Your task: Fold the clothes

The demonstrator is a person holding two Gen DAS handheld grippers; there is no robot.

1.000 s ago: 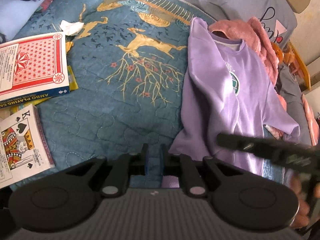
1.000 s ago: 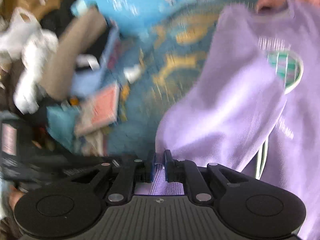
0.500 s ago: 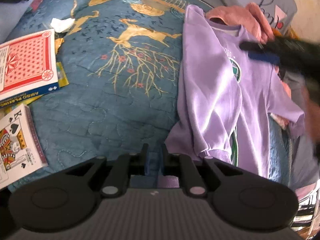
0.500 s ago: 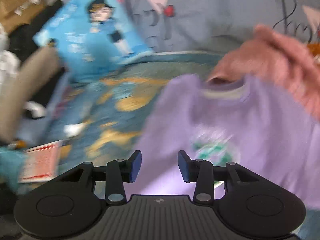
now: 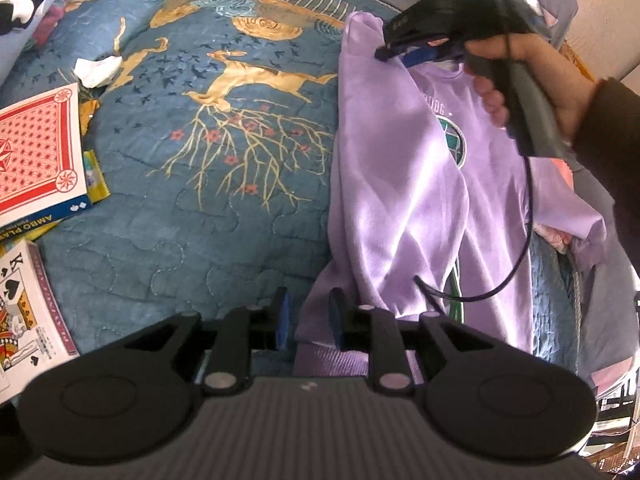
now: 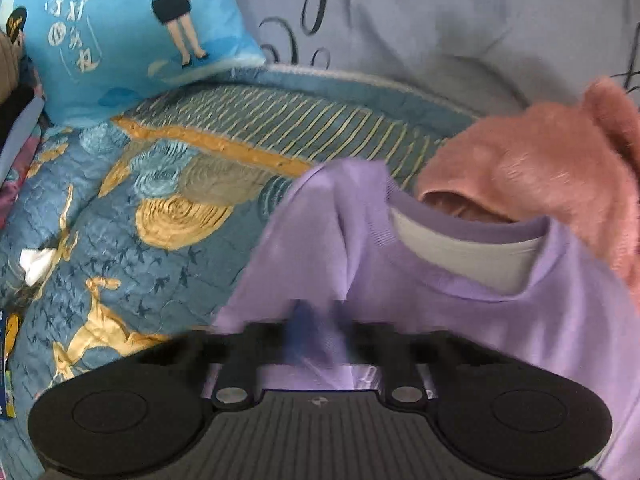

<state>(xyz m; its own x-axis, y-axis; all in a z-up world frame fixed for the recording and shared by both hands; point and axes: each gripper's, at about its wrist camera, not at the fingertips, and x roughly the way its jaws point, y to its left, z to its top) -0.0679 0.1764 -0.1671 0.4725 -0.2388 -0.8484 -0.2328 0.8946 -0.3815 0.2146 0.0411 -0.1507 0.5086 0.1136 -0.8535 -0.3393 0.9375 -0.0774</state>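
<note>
Pinching sweatshirt [image 5: 408, 184] shoulder, right gripper [image 5: 390, 50] clamped; left gripper [image 5: 306, 314] jaws just parting around hem; regrip before folding.

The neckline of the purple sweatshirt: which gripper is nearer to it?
Right. The right gripper is shut on the purple sweatshirt at the shoulder, beside the neckline. The left gripper is at the bottom hem.

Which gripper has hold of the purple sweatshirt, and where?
Right gripper is shut on the purple sweatshirt at its shoulder beside the collar. Left gripper stands open at the hem, gripping nothing.
</note>
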